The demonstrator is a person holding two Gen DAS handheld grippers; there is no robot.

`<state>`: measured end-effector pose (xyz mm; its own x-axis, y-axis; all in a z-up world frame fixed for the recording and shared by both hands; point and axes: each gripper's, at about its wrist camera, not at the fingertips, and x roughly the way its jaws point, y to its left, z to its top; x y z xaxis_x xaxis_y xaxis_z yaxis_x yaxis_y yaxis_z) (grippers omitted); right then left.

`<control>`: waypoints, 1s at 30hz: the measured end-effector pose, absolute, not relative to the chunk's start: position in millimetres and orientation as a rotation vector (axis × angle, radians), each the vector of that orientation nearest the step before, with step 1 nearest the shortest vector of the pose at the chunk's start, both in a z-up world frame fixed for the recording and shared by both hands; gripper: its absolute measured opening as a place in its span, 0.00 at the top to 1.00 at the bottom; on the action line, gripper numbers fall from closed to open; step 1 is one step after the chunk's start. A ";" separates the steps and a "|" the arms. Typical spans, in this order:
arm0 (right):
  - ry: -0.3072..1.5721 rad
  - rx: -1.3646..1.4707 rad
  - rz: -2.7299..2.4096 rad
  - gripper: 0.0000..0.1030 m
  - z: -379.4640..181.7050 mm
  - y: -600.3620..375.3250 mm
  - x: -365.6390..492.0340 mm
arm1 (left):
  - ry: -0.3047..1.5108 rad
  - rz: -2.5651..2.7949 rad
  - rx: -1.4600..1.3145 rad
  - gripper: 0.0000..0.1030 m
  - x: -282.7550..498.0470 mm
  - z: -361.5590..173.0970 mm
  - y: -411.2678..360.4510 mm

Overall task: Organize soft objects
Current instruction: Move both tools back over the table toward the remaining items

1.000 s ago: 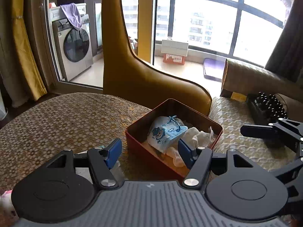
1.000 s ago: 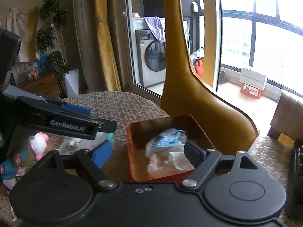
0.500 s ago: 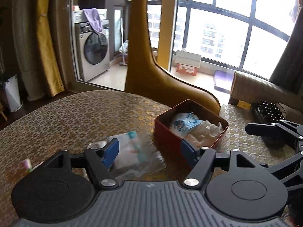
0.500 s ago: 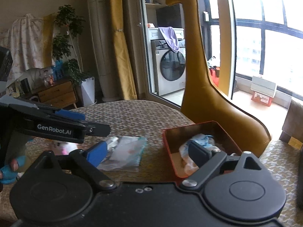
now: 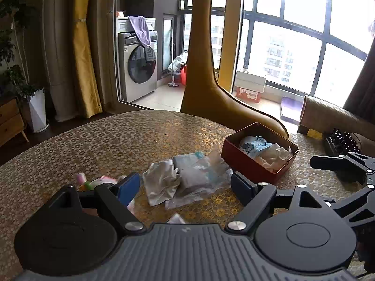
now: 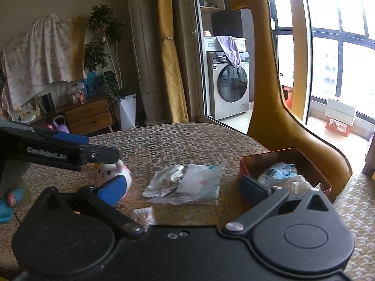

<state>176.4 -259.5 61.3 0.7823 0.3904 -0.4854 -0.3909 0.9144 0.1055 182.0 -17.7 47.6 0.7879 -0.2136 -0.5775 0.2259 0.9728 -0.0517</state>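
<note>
Now both pulled back: red box [image 5: 255,164], formerly between the jaws, sits far right near the table [image 5: 105,140] edge. Clear packet [image 5: 199,178] lies flat centre, long axis probably left-right, open table beyond. Left gripper [image 5: 185,185] and right gripper [image 6: 185,187] have just been opening wide, empty.

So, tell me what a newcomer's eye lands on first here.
The tall mustard giraffe figure behind the table, against the bright window. Next, the red box at the table's right, holding a blue-printed cloth, and the crumpled clear packets lying loose left of it.
</note>
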 end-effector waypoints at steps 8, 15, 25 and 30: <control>0.541 0.019 0.465 0.00 57.1 -237.5 164.5 | 0.611 -0.203 -0.019 0.05 156.0 46.9 24.5; 0.563 0.041 0.498 0.00 50.6 -216.4 159.7 | 0.616 -0.180 -0.031 0.03 139.8 35.9 56.6; 0.600 0.047 0.506 0.00 37.8 -193.8 158.6 | 0.636 -0.127 -0.081 0.00 118.7 -3.4 99.2; 0.629 0.043 0.502 0.00 26.3 -185.2 161.4 | 0.666 -0.111 -0.088 0.00 108.6 -26.8 113.4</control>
<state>161.4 -185.2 26.3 0.6932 0.4622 -0.5531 -0.4367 0.8798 0.1878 108.6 113.4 -26.8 0.7805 -0.1306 -0.6113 0.0744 0.9904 -0.1166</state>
